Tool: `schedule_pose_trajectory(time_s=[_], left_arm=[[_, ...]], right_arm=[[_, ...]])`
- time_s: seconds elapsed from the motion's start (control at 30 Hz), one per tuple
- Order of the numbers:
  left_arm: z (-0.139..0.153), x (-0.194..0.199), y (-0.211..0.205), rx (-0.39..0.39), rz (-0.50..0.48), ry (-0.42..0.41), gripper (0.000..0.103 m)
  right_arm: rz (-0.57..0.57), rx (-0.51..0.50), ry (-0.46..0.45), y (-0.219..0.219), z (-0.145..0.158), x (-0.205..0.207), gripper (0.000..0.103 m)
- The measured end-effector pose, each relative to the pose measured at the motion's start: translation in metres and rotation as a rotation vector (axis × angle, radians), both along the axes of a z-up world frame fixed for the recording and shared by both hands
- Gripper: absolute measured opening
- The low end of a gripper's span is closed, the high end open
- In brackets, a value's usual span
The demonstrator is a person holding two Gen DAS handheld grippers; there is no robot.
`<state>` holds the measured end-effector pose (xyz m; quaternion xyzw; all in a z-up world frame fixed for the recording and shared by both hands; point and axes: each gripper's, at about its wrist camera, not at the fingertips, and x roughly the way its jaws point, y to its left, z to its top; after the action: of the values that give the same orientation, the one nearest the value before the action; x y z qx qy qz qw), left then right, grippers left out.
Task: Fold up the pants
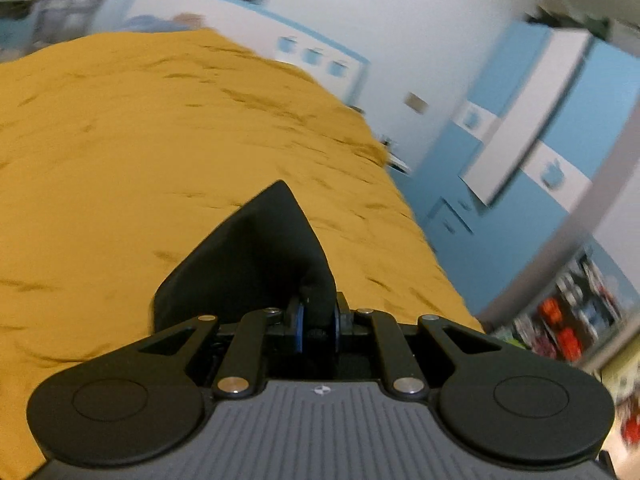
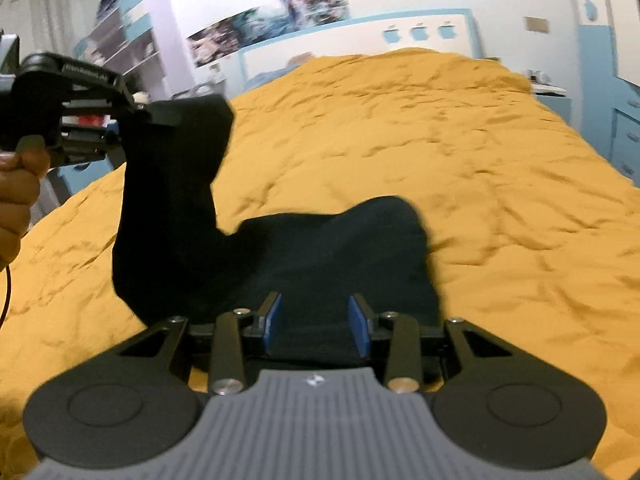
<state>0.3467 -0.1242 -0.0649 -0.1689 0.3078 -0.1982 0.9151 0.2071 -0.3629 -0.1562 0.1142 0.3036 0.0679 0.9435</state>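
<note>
Black pants [image 2: 320, 256] lie on a mustard-yellow bedspread [image 2: 460, 152]. My left gripper [image 1: 318, 320] is shut on one end of the pants [image 1: 256, 264], which sticks up past its fingers. It also shows in the right wrist view [image 2: 120, 124] at the upper left, lifting that end so the cloth hangs down. My right gripper [image 2: 316, 324] is open, its blue pads [image 2: 272, 320] on either side of the pants' near edge, not closed on it.
The bedspread [image 1: 160, 140] fills most of both views. A blue and white headboard [image 2: 360, 32] stands at the far end. Blue and white cupboards [image 1: 540, 140] stand to the right of the bed, shelves [image 2: 120, 40] to the left.
</note>
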Motion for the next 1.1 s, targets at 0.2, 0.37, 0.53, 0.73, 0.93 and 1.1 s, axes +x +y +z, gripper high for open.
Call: schedule_pose_trajectory(time_s=[0.2, 0.37, 0.53, 0.73, 0.93, 1.1], left_arm=[[-0.037, 0.004, -0.088, 0.128, -0.095, 0.041, 0.013], [-0.070, -0.002, -0.135, 0.213, -0.147, 0.072, 0.013], [-0.106, -0.008, -0.160, 0.356, -0.225, 0.132, 0.031], [-0.092, -0.029, -0.119, 0.218, -0.224, 0.141, 0.057], [-0.070, -0.053, -0.017, 0.144, -0.072, 0.012, 0.078], [-0.092, -0.047, 0.040, 0.260, 0.052, 0.051, 0.077]], right_arm=[[-0.100, 0.019, 0.021, -0.038, -0.003, -0.011, 0.033], [-0.167, 0.015, 0.049, -0.060, -0.008, -0.017, 0.033], [-0.203, 0.037, 0.065, -0.076, -0.012, -0.019, 0.033], [-0.201, 0.075, 0.058, -0.079, -0.009, -0.012, 0.034], [-0.168, 0.176, 0.056, -0.073, -0.005, 0.011, 0.035], [-0.113, 0.224, 0.109, -0.062, -0.006, 0.045, 0.036]])
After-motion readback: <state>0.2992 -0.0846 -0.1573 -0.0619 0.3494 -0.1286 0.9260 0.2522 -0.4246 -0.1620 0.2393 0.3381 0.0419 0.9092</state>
